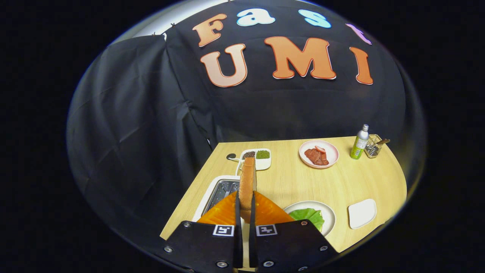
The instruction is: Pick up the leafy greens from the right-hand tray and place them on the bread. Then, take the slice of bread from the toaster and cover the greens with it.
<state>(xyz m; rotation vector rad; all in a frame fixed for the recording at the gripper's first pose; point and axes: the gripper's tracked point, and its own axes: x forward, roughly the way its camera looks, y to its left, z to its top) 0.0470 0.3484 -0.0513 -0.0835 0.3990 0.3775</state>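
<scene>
One table [360, 182] carries everything, and I place items against the white plate [329, 216] just right of my fingers. On that plate lie the leafy greens [308, 215], so I judge the first step done. Left of the plate sits a metal tray [221, 189]; beyond the plate, a pink plate of meat [318, 153]. My gripper [245, 223] is narrow, both fingers pressing the faces of the bread slice [247, 182]. The slice stands on edge, long axis pointing up and away from my fingers. Risk, in my judgement: held upright, the slice must tip flat over the plate; a thin pinch may let it slip or land off the greens.
</scene>
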